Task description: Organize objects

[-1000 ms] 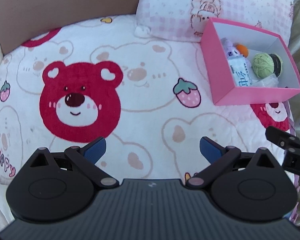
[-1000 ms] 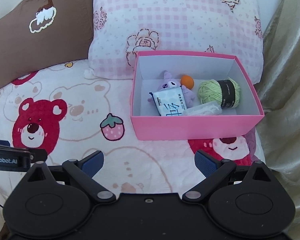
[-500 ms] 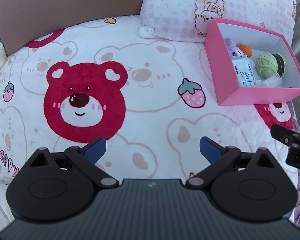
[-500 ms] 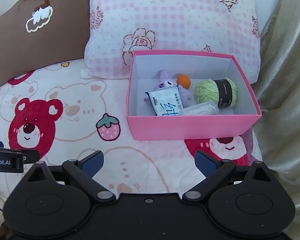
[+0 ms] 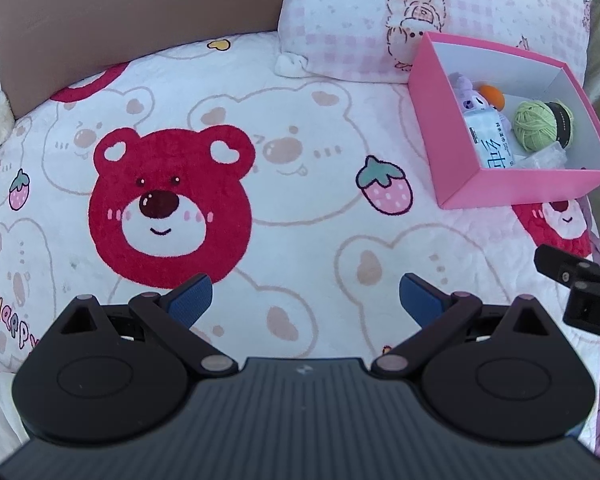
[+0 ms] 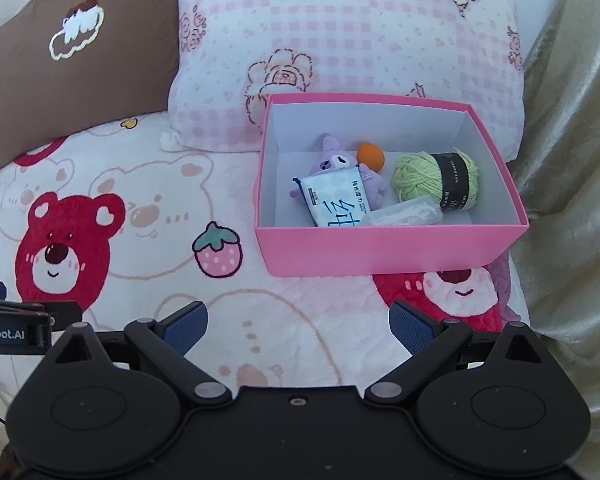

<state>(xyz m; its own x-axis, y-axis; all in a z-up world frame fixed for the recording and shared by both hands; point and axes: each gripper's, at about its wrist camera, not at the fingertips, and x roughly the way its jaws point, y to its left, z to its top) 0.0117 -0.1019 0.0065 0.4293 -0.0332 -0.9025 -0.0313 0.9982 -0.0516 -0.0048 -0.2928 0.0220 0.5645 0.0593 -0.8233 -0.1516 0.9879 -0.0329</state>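
The box (image 6: pixel 380 250) sits on the blanket (image 6: pixel 140 216), just before the checked pillow (image 6: pixel 340 40). Inside, the plush toy (image 6: pixel 332 160) lies left, the yarn ball (image 6: pixel 416 178) right, the tissue pack (image 6: pixel 336 200) between.

Up close, the left matte black two-finger gripper (image 5: pixel 305 298) shows a ribbed charcoal housing, twin round black discs, silver pivot pins and textured blue pads (image 5: pixel 190 300). Over on the right matte black gripper (image 6: pixel 298 322), same linkage arms, same blue pads (image 6: pixel 412 326), plus a small centre screw. White lettering reads "Robot.AI" on a black side bar.
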